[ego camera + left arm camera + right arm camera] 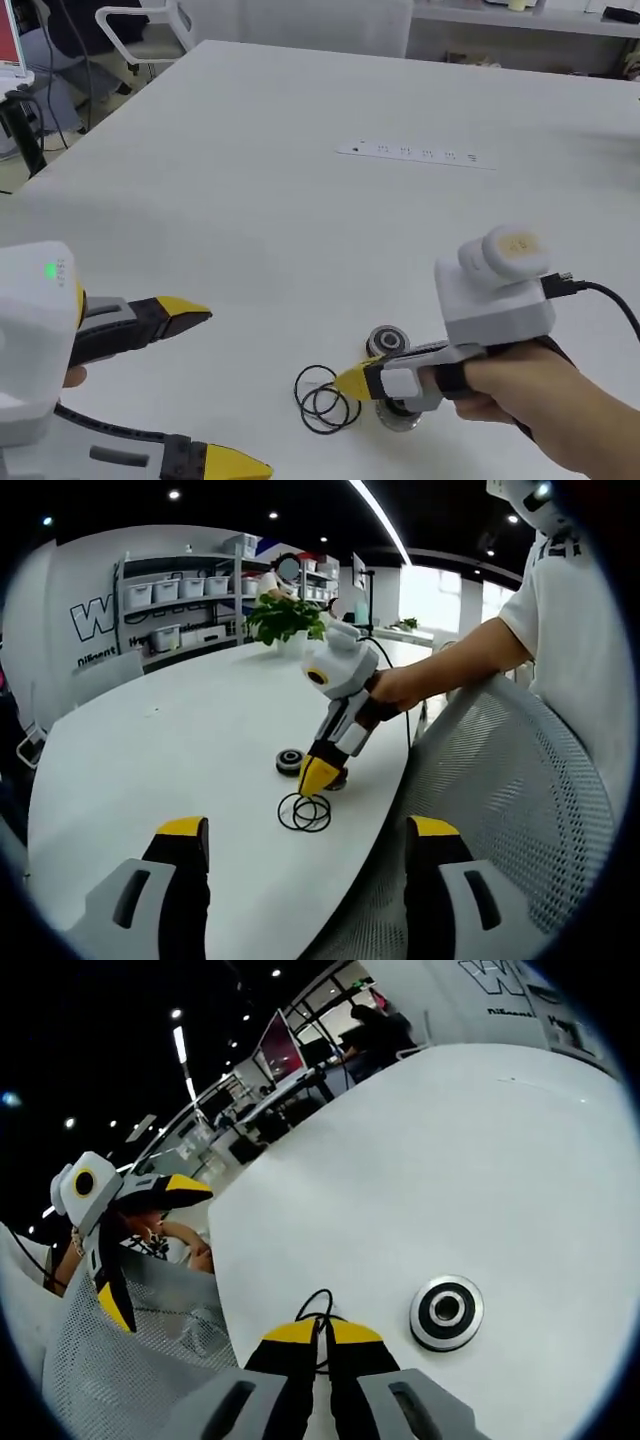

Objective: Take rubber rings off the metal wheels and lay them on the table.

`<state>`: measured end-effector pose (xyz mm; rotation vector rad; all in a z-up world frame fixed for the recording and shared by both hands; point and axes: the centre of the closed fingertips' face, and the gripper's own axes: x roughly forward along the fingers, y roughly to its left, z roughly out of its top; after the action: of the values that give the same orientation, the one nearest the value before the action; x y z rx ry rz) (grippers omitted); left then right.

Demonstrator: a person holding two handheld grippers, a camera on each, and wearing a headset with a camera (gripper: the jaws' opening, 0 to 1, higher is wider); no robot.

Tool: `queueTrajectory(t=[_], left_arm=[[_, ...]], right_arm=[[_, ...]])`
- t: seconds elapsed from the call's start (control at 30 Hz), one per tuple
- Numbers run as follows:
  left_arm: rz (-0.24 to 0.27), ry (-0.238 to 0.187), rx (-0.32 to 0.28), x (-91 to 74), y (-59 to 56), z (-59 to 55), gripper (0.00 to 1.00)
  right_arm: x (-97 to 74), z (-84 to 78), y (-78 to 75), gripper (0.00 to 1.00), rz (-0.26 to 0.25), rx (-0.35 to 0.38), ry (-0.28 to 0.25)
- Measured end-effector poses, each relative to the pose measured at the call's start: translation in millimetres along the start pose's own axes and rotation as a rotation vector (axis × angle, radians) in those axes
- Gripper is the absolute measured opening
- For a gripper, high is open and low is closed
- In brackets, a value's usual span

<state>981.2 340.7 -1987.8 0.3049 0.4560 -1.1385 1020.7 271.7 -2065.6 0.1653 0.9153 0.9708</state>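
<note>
Several thin black rubber rings [322,398] lie overlapped on the white table [300,200]. My right gripper [348,381] is shut, its yellow tips at the right edge of that pile. A black ring loop [318,1303] comes out from between its tips [318,1332]. One metal wheel [387,341] stands just behind the gripper, also the wheel [446,1311]. A second wheel [400,416] is partly hidden under the gripper body. My left gripper [218,392] hangs open at the near left, apart from the rings [305,812], with the right gripper [320,773] ahead of it.
A white power strip [415,154] lies far back on the table. Office chairs [140,30] stand beyond the far left corner. A mesh chair back [500,800] is close to the table's near edge. A person's arm [450,665] holds the right gripper.
</note>
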Motion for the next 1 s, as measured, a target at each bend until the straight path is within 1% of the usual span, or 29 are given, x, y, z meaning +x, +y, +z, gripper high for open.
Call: queueTrajectory(t=[0.07,0.17,0.3,0.43,0.57,0.67,0.77,1.0], left_arm=[[0.002,0.001,0.008,0.1,0.0,-0.1,0.78],[0.004,0.006,0.011,0.2,0.1,-0.9,0.77],[0.006,0.009,0.014,0.2,-0.1,-1.5,0.77],[0.008,0.01,0.015,0.2,-0.2,-1.8,0.77],[0.007,0.013,0.016,0.3,-0.5,-2.2,0.77],[0.006,0.015,0.015,0.4,-0.8,-2.7,0.77],[0.005,0.017,0.017,0.4,-1.0,-2.8,0.77],[0.006,0.012,0.013,0.2,-0.8,-1.5,0.77]], right_arm=[[0.8,-0.2,-0.2,0.0,0.002,0.001,0.0],[1.3,-0.8,-2.4,0.01,-0.009,-0.01,0.001],[1.5,1.2,-2.7,0.01,-0.012,-0.018,-0.008],[1.2,1.8,-4.5,0.04,-0.023,-0.027,-0.01],[-0.8,3.4,-6.3,0.03,-0.029,-0.025,-0.018],[-3.3,6.7,-6.5,0.03,-0.028,-0.017,-0.031],[-7.7,13.1,-7.6,0.03,-0.033,-0.017,-0.055],[-20.7,30.8,-10.3,0.04,-0.04,-0.011,-0.127]])
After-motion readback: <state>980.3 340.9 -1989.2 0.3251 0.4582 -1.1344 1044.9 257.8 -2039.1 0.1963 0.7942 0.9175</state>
